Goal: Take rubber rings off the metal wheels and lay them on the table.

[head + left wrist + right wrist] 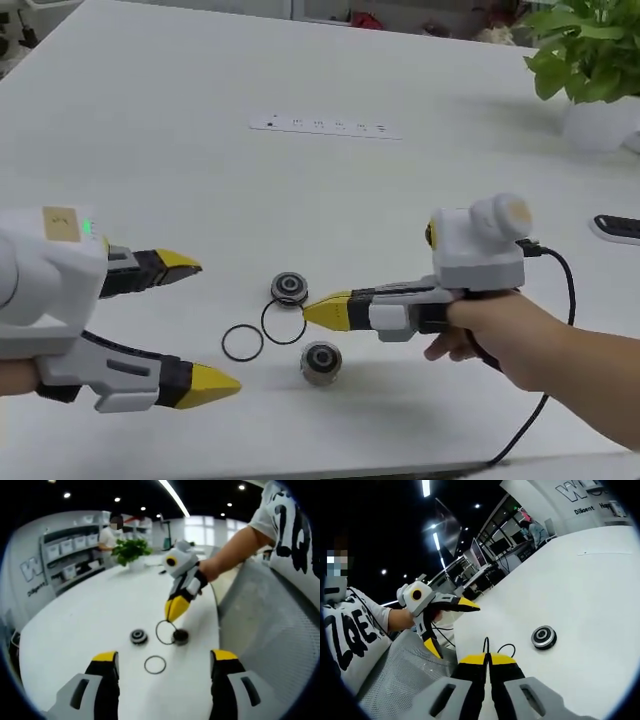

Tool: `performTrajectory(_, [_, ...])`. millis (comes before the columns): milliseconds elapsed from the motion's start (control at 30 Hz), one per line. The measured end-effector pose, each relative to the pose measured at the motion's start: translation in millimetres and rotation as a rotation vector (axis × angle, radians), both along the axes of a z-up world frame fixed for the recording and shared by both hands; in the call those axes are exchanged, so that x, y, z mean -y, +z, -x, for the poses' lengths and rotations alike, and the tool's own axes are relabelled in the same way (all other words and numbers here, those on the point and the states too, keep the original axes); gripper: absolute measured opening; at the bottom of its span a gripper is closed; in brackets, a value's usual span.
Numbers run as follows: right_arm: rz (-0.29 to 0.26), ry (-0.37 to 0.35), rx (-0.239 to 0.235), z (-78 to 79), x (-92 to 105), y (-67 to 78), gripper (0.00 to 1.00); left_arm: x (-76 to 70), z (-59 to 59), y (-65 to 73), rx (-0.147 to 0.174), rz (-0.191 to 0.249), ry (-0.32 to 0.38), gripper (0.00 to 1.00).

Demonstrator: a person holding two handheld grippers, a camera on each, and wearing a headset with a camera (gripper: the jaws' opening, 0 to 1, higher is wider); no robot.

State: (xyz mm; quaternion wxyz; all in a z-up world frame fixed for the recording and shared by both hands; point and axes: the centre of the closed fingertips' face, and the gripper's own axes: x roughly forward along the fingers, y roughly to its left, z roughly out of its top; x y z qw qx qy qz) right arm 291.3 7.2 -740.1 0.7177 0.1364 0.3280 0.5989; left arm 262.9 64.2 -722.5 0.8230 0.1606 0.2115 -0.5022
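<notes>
The right gripper [310, 313] is pinched shut. Its yellow tips hold a thin black ring [264, 322] by the edge. The ring sits between the two wheels and just over the table [150, 150]. I cannot tell if its low side touches the table.

The far wheel [289, 288] lies just behind the ring. The near wheel [321, 361] lies just in front of it. Both wheels lie flat on the table, a little apart.

A loose ring [224, 343] lies flat on the table, just to the left of the held ring. In the left gripper view it lies right ahead, between the two jaws.

The left gripper [200, 323] has its jaws spread wide with nothing in them. It is above the table to the left of the rings and touches no ring or wheel.

A hand holds the right gripper, and a black cable [560, 300] runs back from it. A white power strip [325, 126] lies farther back on the table. A green plant [590, 45] stands at the far right corner.
</notes>
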Motion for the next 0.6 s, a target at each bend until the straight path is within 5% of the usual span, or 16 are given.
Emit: performTrajectory(600, [0.015, 0.007, -0.014, -8.1, -13.7, -11.6, 0.00, -10.9, -3.6, 1.0, 0.005, -0.001, 0.030, 0.77])
